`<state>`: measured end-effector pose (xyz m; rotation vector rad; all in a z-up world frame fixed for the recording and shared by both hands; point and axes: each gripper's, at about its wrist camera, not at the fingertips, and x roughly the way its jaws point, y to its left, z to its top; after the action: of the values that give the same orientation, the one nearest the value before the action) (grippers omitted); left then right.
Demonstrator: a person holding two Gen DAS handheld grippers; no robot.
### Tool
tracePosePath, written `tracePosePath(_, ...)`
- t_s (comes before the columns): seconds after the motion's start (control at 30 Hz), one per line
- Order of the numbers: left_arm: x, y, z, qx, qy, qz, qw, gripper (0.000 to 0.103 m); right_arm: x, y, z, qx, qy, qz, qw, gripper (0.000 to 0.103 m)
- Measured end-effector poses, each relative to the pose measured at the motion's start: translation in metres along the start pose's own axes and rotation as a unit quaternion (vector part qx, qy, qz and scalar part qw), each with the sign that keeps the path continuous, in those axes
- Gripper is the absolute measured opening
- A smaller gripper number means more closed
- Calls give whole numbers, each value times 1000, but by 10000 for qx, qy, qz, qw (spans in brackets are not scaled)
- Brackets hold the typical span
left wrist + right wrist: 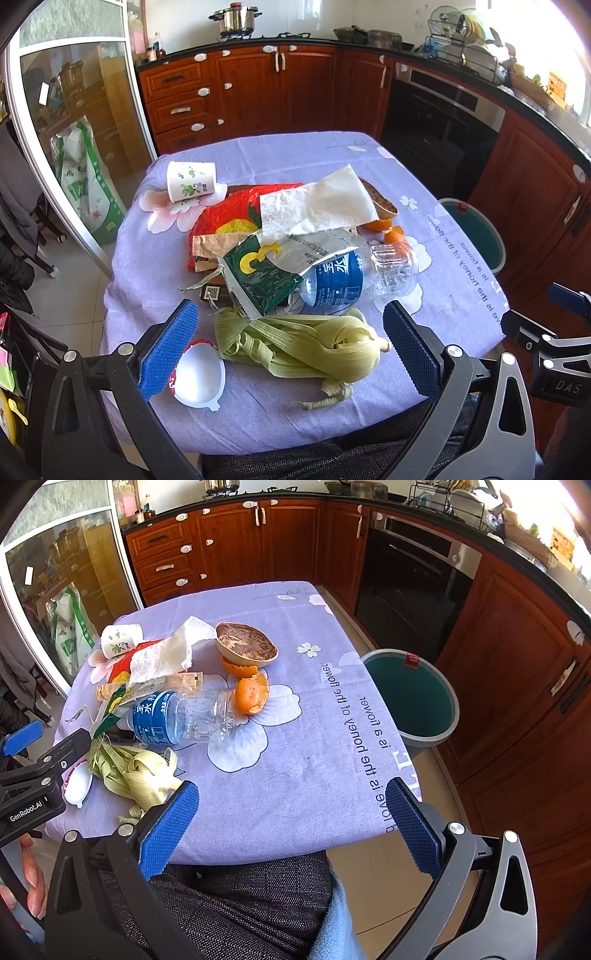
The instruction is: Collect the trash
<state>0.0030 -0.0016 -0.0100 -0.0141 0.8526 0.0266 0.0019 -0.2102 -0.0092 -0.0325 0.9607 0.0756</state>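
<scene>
Trash covers the middle of the purple flowered tablecloth (pixel 258 417), and nothing has gone into the bin yet, so the task stands at its opening step: choosing and approaching a first item. In the left wrist view the pile fills the centre of the frame: a paper cup (pixel 191 181) on its side at upper left, a red plastic bag (pixel 225 214) under a crumpled white tissue (pixel 321 205), a green snack wrapper (pixel 262 280), a clear water bottle (pixel 360 275) lying flat, and orange peel (pixel 388 227) at right. Corn husks (pixel 299 341) and a white plastic lid (pixel 199 380) lie lowest in the frame, nearest the fingers. The left gripper (pixel 290 350) hangs above the husks with its blue pads spread wide and nothing between them; the lid sits just beside its left pad. The right gripper (pixel 291 827), low in the right wrist view, is likewise spread wide and empty, over bare cloth near the table edge. A brown shell-like half bowl (pixel 246 644) rests at upper centre of that view. The waste bin (pixel 413 698) stands on the floor at centre right, just beside the table, with its mouth uncovered. The likely next move is for the left gripper to descend over the husks and pinch the bundle; loose strands may trail or slip, so a grip across the thick middle seems advisable.
</scene>
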Motion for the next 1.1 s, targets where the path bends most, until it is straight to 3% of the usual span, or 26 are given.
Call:
tracePosePath(0.47,9,16,1,-17,139,32,9999,100,8,-4,4,64,75,-26,9999,97)
tracePosePath(0.63,20,29,2,229,168,199,9994,100,12,-8,8,98,124,3,9999,97)
tracePosePath(0.8,38,31,5,658,286,71,9974,100,14,-9,23,63,36,49,10000,97)
tracePosePath(0.93,53,27,9,884,389,-222,9951,100,21,-9,39,113,78,319,9994,97)
tracePosePath(1.1,71,33,13,858,557,-381,9940,90,38,4,64,61,114,857,9962,97)
